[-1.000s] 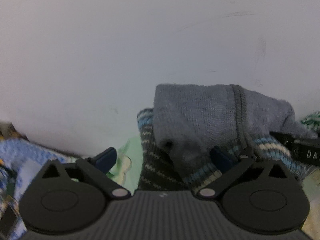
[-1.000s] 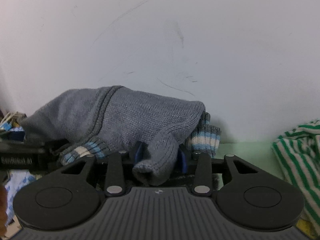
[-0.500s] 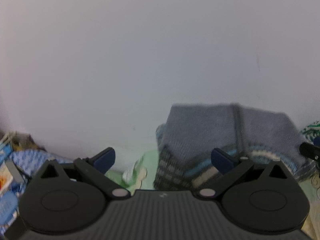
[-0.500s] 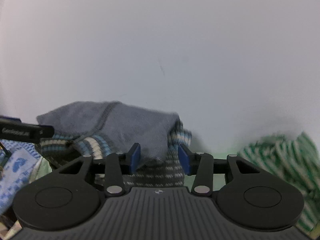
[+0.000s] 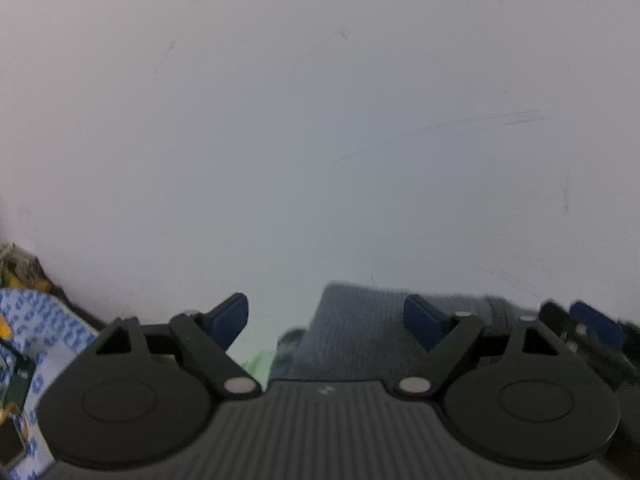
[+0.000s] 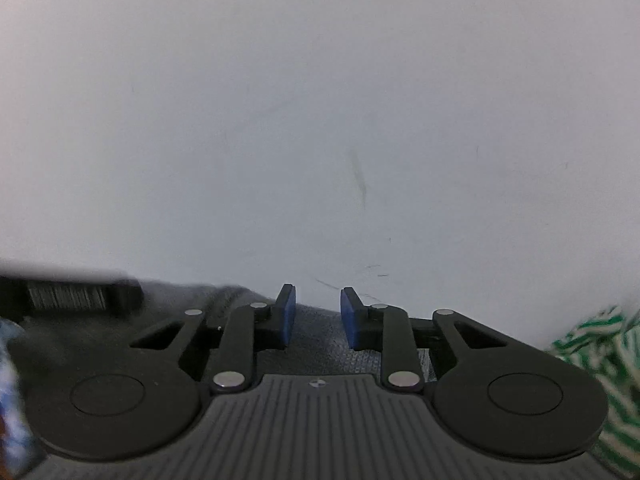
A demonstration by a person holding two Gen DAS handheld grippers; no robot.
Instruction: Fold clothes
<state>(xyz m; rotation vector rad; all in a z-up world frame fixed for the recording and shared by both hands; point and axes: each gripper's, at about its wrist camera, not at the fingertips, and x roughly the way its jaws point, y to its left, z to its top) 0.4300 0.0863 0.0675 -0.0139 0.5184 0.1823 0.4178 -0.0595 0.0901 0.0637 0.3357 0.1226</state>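
Grey knit sweater (image 5: 360, 336) sits low in both wrist views, bunched on the tabletop against a white wall (image 5: 320, 120), mostly hidden behind the tool bodies. Not a flat, squared fold as far as I can tell; only a strip of the knit shows.

Left tool (image 5: 326, 318): jaws wide apart, nothing clamped. Sweater lies ahead of and below the gap, closer to the right-hand pad. No contact visible.

Right tool (image 6: 316, 316): jaws closing, narrow gap remaining. Knit shows behind and under the pads, but I see no fabric actually pinched between them; the slot looks clear up top, with wall behind it. The right tool's blue pad also pokes into the left wrist view at the far right edge.

Other clothes: green-and-white striped garment (image 6: 600, 360) heaped at the right, well apart from the sweater; blue-and-white patterned cloth (image 5: 40, 328) at the left edge. Both look crumpled, untouched.

Progress estimate: early to middle. Grey sweater is partly gathered at best, and neither tool has hold of it at present. Left to do: finish and flatten the grey one, then the striped and patterned pieces.

Next grab needs an edge or corner, not the bulk. Framing is poor; sweater outline is largely out of sight, so confidence is low.
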